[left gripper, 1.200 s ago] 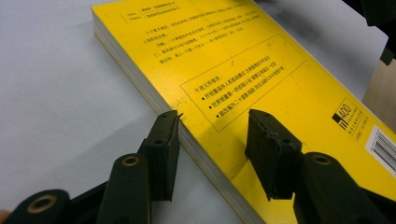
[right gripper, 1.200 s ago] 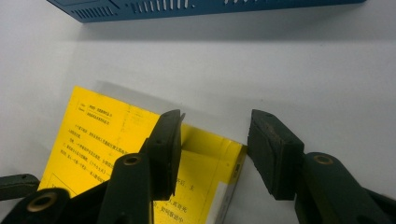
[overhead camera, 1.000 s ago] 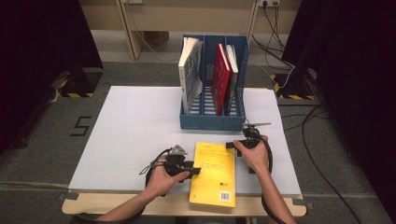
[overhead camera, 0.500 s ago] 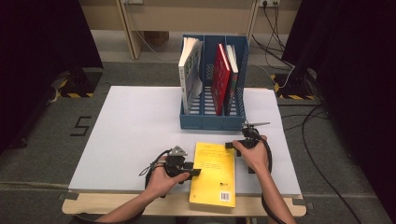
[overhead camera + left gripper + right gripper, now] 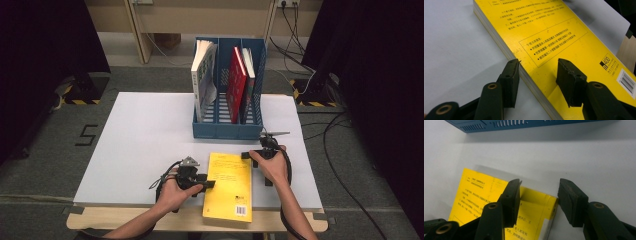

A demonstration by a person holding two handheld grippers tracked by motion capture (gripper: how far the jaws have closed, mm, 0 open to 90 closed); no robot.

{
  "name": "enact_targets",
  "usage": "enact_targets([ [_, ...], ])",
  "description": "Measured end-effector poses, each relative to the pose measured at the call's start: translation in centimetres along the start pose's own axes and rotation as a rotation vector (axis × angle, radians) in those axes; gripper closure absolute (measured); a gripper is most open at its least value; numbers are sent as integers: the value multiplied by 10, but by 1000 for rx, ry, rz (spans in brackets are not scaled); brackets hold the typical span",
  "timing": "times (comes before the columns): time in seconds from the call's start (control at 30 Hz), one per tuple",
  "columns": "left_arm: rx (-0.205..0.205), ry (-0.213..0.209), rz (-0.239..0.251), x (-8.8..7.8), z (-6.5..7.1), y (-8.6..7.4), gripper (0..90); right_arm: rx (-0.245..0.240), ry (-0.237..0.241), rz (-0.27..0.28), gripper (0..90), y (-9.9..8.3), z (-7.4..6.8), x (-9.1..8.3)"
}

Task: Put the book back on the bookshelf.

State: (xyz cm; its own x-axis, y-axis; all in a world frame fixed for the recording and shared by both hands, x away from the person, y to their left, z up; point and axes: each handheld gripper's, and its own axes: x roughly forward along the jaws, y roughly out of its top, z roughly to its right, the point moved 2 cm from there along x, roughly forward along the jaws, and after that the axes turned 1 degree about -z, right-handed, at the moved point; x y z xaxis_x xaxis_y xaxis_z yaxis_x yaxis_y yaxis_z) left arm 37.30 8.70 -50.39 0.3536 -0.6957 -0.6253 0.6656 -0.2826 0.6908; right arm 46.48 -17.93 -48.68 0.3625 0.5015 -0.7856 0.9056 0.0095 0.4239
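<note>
**High view: yellow book flat, a gripper at each side**

Yellow book (image 5: 229,186) lies flat on the white table (image 5: 140,140), just in front of the blue file rack (image 5: 229,131), its near end past the table edge. Left gripper (image 5: 537,75) at the book's left edge, jaws spread, straddling that edge. Right gripper (image 5: 539,195) at the book's far right corner, jaws spread over it, not clamped. Rack holds a red book (image 5: 236,85) and others upright.

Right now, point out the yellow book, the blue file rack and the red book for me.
yellow book (image 5: 229,185): high view, middle of its cover.
blue file rack (image 5: 227,132): high view, its front wall.
red book (image 5: 237,83): high view, its red cover, standing in the rack's right-hand part.
</note>
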Motion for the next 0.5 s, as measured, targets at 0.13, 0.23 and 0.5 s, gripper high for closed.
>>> enact_targets([
  [0.13, -11, 4, 5, 0, 0, -1, 526, 48, 1, 13, 531, -1, -1, 0],
  [0.23, -12, 5, 7, 0, 0, -1, 527, 49, -15, 12, 538, -1, -2, 0],
  [0.5, -21, 9, 15, 0, 1, -2, 526, 80, -9, 0, 540, -4, -2, -2],
])
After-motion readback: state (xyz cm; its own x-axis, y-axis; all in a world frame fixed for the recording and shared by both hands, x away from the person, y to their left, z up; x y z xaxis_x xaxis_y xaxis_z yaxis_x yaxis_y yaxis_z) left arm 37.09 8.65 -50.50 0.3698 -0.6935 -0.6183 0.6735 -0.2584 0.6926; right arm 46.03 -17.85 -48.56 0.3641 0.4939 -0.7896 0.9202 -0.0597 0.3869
